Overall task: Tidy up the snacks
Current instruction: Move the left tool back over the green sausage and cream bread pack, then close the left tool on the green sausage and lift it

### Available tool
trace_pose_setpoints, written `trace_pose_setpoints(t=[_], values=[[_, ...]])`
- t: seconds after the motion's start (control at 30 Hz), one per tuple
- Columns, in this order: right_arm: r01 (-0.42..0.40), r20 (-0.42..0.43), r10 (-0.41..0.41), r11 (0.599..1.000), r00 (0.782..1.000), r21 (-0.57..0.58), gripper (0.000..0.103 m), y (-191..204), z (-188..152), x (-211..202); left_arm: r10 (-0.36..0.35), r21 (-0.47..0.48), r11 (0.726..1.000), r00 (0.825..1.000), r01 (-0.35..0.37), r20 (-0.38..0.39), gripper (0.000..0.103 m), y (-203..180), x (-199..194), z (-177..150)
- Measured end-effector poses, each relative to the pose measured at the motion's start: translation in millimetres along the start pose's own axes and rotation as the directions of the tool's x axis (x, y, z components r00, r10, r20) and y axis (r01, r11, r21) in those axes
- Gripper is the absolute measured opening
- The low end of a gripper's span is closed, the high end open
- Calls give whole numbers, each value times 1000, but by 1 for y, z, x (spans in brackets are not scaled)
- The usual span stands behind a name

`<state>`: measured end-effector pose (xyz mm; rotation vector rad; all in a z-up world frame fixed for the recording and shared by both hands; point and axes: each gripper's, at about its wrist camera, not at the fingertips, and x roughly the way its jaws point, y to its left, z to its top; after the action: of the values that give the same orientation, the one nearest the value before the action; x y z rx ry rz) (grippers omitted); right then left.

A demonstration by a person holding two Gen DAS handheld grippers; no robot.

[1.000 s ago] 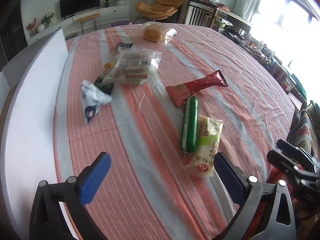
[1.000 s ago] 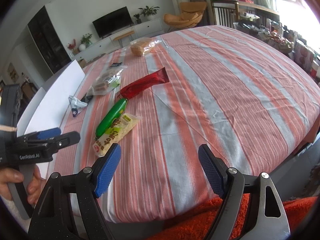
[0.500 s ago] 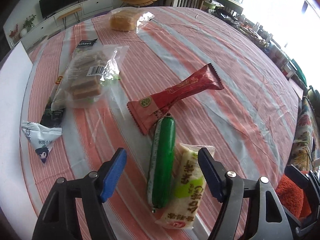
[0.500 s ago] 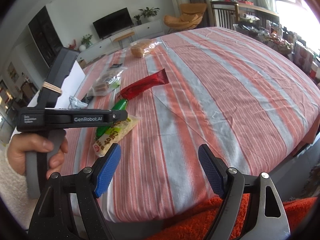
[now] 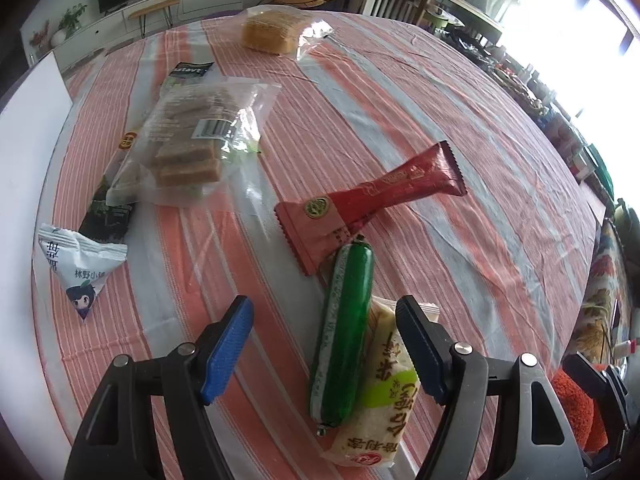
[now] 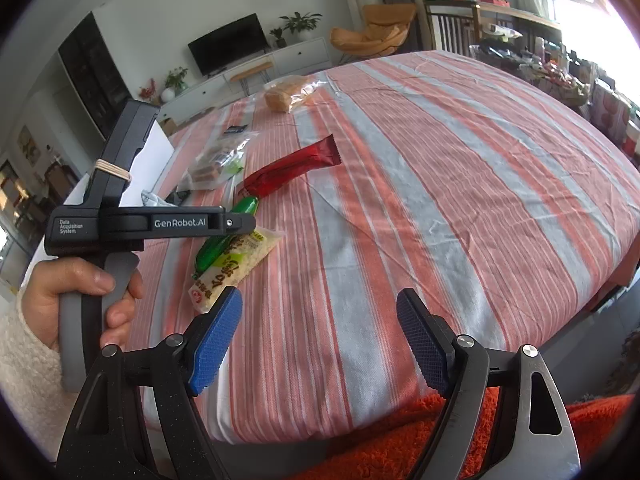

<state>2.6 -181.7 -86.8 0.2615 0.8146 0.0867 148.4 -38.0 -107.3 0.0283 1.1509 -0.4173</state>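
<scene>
Snacks lie on a striped tablecloth (image 5: 440, 100). My left gripper (image 5: 324, 344) is open, its jaws straddling a green sausage stick (image 5: 346, 332) and a pale rice-cake pack (image 5: 380, 396). A red wrapper bar (image 5: 372, 200) lies just beyond. A clear bag of brown bars (image 5: 192, 144), a white triangular pack (image 5: 78, 268), a dark packet (image 5: 108, 212) and a bagged cake (image 5: 276, 32) lie farther off. My right gripper (image 6: 318, 340) is open and empty over the near table edge. The right wrist view shows the left gripper body (image 6: 132, 224) above the green stick (image 6: 224, 236).
A white board (image 5: 24, 152) lies along the table's left side. An orange rug (image 6: 400, 440) is below the near edge. Chairs, a TV unit and cluttered shelves stand beyond the table.
My left gripper has moved forward and down over the table until its jaws straddle the green stick and the rice-cake pack. My right gripper has stayed still.
</scene>
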Motion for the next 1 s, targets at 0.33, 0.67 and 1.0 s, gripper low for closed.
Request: trace_pose_setpoints(t=[0.33,0.67,1.0], values=[[-2,0,2,1000,1000,2,82,0,0,0,27,10,1000,1000,-27,11,74,5,-1,-1],[-7,-4,7,1000,1000,6,82,1,0,1,143,120,982,990,-143,11,74,-5,7,-4],[-12,-7,12,1000,1000,10,82,1,0,3,145,190,971,989,-148,29,23,-19,-1,-11]])
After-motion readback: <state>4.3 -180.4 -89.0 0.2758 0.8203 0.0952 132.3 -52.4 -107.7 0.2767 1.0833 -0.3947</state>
